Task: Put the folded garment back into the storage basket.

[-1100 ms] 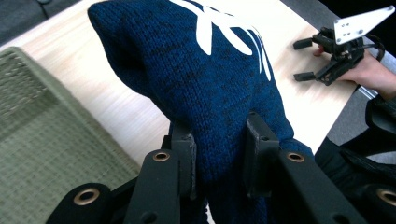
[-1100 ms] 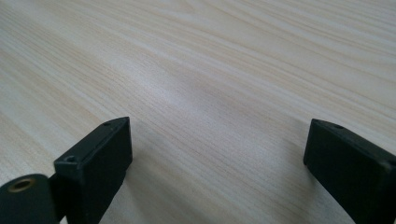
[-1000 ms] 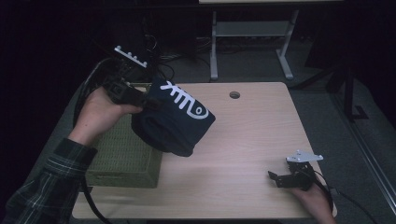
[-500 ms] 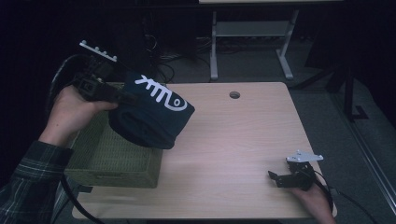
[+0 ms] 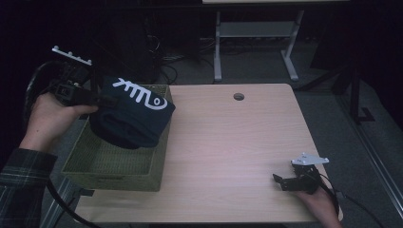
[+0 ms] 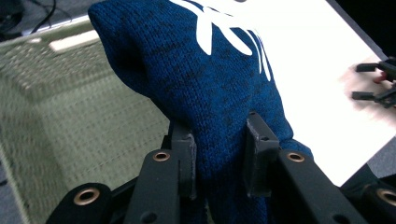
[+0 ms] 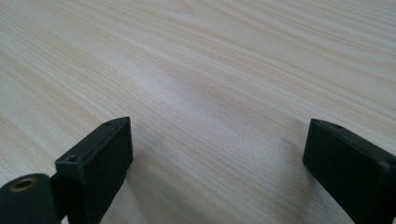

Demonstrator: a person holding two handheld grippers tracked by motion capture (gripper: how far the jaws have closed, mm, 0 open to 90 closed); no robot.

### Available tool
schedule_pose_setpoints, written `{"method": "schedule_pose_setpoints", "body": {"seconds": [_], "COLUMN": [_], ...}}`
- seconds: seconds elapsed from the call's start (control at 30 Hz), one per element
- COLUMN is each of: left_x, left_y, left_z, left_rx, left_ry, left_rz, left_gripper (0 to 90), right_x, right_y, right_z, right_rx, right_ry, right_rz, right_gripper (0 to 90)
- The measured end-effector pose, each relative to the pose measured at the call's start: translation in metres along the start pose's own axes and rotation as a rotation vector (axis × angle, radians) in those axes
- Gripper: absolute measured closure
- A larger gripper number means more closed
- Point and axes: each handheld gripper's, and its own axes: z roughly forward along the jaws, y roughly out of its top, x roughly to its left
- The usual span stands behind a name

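While clamped, nubbly blue knit [image 6: 219, 93].

You're looking at a dark blue knitted garment [image 5: 130, 118] with white lettering, an olive-green woven basket [image 5: 111, 164], a pale wood-grain worktop [image 5: 228, 152], and your plaid sleeve [image 5: 21, 185].

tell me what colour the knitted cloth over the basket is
Dark blue knitted cloth with a white line design, clearest in the left gripper view.

A light wooden rectangular table [image 5: 228, 142] had a small round hole [image 5: 238, 96] toward twelve o'clock. Beyond it, at twelve, a grey metal stand [image 5: 252, 33] stood on the dark floor [image 5: 332, 109].
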Motion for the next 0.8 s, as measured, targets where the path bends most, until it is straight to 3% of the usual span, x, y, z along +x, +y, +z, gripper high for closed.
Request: {"method": "schedule_pose_setpoints", "body": {"seconds": [0.33, 0.8], "left_x": [0.024, 0.049], "left_y": [-0.017, -0.044], "left_z": [0.006, 0.028], "left_rx": [0.003, 0.026], "left_ry": [0.019, 0.021], "left_rz": [-0.072, -0.146], "left_gripper": [70.0, 70.0], "right_x": [0.0, 0.0], "right_y": [0.0, 0.0], "right_z": [0.0, 0.0], "right_rx": [0.0, 0.0], "right_ry": [-0.002, -0.003], "right_rz": [0.001, 0.002], "right_gripper": [7.9, 7.9]}}
